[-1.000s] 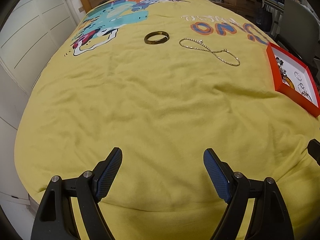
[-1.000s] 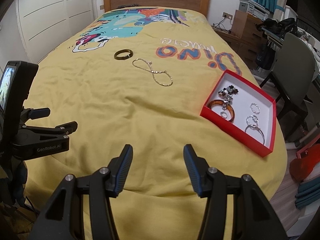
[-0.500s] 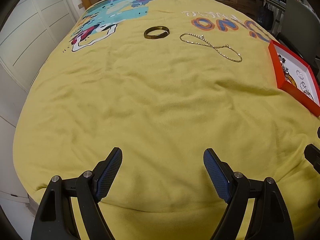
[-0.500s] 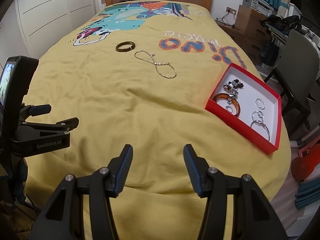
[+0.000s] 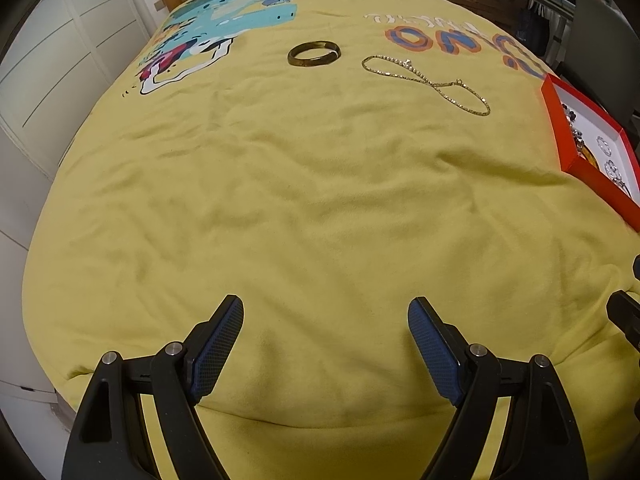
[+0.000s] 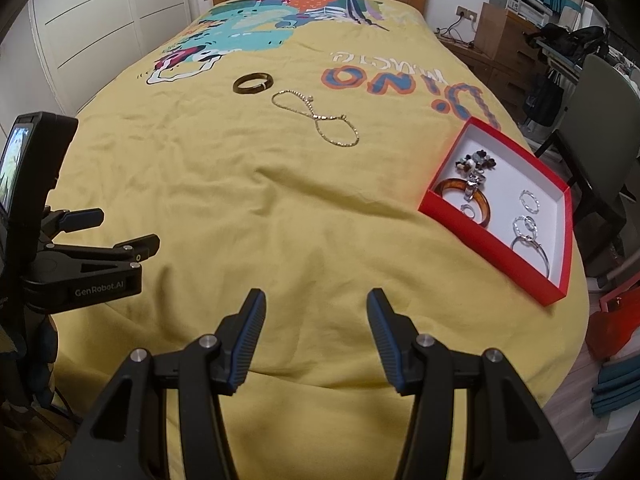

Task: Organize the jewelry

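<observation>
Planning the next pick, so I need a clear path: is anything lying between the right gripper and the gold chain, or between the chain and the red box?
Nothing visible. Only bare yellow blanket lies between the open right gripper and the chain, and between the chain and the box. The dark bangle sits beyond the chain, off both paths.

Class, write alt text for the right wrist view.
The open, empty right gripper hovers over a yellow bedspread. A dark bangle and gold chain lie loose on it; a red box to the right holds more jewelry.
</observation>
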Available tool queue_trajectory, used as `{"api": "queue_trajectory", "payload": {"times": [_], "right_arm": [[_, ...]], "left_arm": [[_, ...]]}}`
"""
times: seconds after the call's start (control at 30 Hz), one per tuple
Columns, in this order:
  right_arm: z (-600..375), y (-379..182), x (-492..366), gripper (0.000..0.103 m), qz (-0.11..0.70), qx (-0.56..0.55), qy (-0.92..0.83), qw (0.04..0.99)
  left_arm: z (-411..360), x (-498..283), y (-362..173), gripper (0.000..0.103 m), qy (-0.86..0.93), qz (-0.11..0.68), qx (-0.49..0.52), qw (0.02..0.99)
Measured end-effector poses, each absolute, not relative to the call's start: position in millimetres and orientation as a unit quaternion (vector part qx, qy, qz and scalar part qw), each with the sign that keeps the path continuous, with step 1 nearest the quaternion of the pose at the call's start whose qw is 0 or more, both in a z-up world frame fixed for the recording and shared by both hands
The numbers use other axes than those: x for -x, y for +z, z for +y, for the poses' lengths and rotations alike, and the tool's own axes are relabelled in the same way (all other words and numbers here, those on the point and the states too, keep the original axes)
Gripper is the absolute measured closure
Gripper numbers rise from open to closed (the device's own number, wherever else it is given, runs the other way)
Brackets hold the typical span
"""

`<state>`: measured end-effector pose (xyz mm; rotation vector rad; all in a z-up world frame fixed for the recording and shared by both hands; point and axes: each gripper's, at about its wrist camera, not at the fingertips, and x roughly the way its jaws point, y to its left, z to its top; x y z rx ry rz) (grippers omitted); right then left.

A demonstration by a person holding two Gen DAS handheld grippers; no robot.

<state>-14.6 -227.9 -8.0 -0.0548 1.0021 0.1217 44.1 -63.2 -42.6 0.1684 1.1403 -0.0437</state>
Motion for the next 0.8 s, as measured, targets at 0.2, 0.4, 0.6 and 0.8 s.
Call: {"api": "queue_trajectory", "payload": {"times": [0.2,0.4,0.6,0.8], "right_arm": [[-225.3,-12.1,11.5,0.052,0.486,0.027,0.06,0.871],[-222.7,-14.9,9.4,0.052,0.491,0.029,0.061,0.869],[-221.7,-16.5,8.2,0.052,0.494,0.032,0.06,0.867],[-221.8,-16.4,8.2,0.052,0.494,0.032,0.06,0.867]], "left_arm": [[-61.3,-45.0,-45.7,0.019,-0.02,0.543,-0.076,0.836],[-59.2,-47.0,-48.6,0.019,-0.019,0.546,-0.072,0.834],[-58.5,-48.0,-49.8,0.019,-0.02,0.547,-0.072,0.834],[-58.3,-48.2,-50.3,0.019,-0.02,0.548,-0.072,0.833]]}}
